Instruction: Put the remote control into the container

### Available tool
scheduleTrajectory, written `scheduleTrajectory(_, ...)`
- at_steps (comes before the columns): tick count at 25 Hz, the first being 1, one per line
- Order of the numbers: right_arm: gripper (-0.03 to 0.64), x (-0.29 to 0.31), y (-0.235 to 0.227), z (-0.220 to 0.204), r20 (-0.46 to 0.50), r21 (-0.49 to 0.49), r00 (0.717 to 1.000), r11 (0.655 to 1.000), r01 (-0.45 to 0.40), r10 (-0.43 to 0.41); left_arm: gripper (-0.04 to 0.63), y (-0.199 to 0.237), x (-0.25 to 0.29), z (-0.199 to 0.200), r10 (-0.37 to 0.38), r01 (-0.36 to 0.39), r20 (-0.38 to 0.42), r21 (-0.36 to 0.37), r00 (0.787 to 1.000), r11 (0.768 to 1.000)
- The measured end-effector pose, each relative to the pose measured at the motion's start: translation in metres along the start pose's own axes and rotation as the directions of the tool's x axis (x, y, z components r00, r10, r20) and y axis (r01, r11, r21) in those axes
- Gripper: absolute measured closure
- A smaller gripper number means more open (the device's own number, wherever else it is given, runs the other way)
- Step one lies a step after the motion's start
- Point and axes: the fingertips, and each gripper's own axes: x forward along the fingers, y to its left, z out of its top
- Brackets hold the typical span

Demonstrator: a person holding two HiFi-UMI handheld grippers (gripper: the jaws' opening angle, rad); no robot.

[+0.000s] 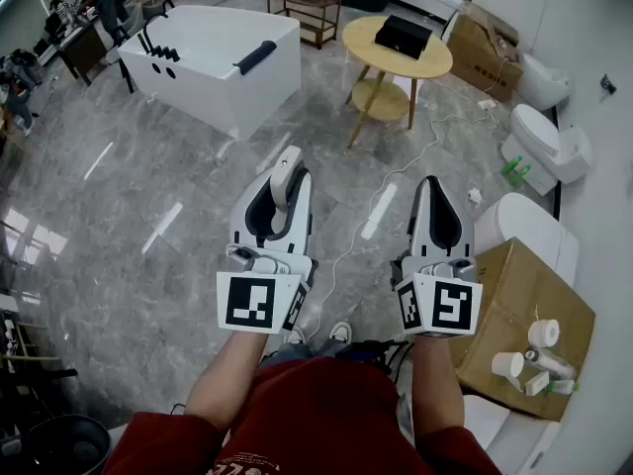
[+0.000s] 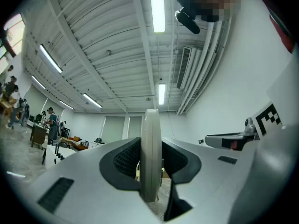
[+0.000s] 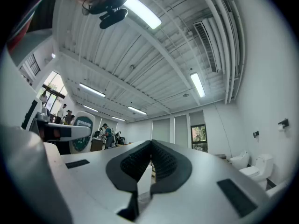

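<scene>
- From the head view, we hold the left gripper and the right gripper side by side, just apart, over a grey marble floor.
- Only this view shows what lies ahead of them. A round table stands well beyond the jaw tips with a black box on it. We cannot tell whether that box is the container.
- In the left gripper view, the left gripper is clamped on the remote control. The remote stands edge-on between the dark ribbed pads, which press on its flat sides.
- The remote control is a thin, pale cream slab with a rounded end that sticks out past the jaw tips. No view shows its buttons.
- In the right gripper view, the right gripper has its jaws closed together, pad against pad, with nothing between them.
- Both gripper views look upward at strip ceiling lights, which the head view leaves out.
</scene>
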Motion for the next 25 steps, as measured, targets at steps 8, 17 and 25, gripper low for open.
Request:
scheduleTrajectory(8, 0.594, -0.019, -0.016, 0.001, -0.023, 0.011, 1.000, 1.000, -0.005, 0.005, 0.472, -0.026, -0.007, -0.004, 0.001, -0.001, -0.047, 0.003, 0.999, 1.000)
scheduleTrajectory(17, 0.594, -0.010, -0.050, -0.010, -0.022, 0.042, 1.000, 0.999, 0.000, 0.001, 0.472, -0.049, 0.019, -0.014, 0.002, -0.001, -0.059, 0.018, 0.998, 1.000)
scheduleTrajectory(25, 0.594, 0.005, -0.084, -0.022, -0.028, 0.045, 1.000, 0.999, -0.008, 0.009, 0.472, -0.072, 0.052, -0.028, 0.002, 0.000, -0.076, 0.024, 0.997, 1.000)
